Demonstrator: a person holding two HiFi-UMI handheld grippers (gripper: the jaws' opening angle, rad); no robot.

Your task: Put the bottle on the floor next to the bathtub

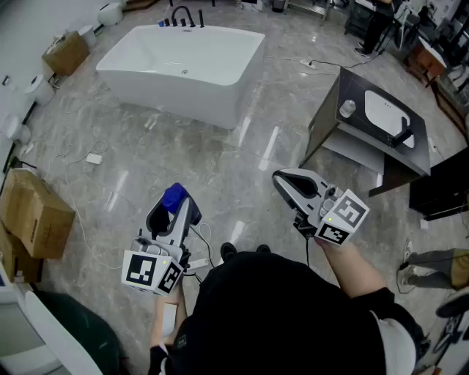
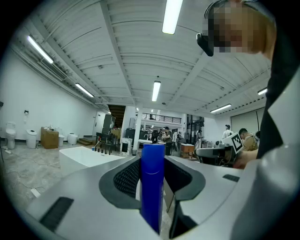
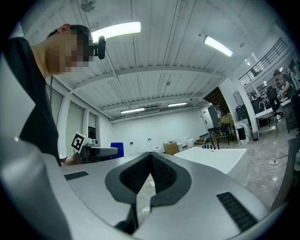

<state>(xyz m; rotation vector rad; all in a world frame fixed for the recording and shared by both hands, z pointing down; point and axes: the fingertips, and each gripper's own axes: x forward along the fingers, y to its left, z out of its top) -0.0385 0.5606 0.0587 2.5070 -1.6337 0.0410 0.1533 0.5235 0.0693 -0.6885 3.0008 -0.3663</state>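
Head view. Grey marble floor [image 1: 242, 157], glossy, cables trailing across it. White bathtub [image 1: 183, 69] at 12 o'clock, black faucet [image 1: 182, 15] on its far rim. Cardboard boxes: one at 9 o'clock [image 1: 33, 212], one at 10 o'clock [image 1: 66, 53] against the wall. Dark cabinet [image 1: 326, 124] with a white basin set in its top at 2 o'clock. Left hand-held gripper [image 1: 172, 207] just off centre toward 8 o'clock, clamped on a blue bottle [image 1: 174, 196]; the bottle's top shows above the jaws. Bottle is carried clear of the floor and well apart from the bathtub. Right hand-held gripper [image 1: 282, 179] just off centre toward 3 o'clock, pointing toward the tub, with nothing in it; its marker cube [image 1: 344, 216] sits toward the wrist.

Left gripper view. Bottle stands upright dead centre, both ribbed pads [image 2: 127, 176] pressed against its sides. Bathtub lies beyond at 9 o'clock, low in frame. Right gripper's marker cube shows at 3 o'clock. People and benches stand far back under strip lights [image 2: 156, 90].

Right gripper view. Jaws together, pads meeting, nothing between them. Bathtub at 3 o'clock, past the jaw. Left gripper at 9 o'clock with the blue bottle upright in it. Another cardboard box [image 3: 171, 148] stands by the far wall at centre.
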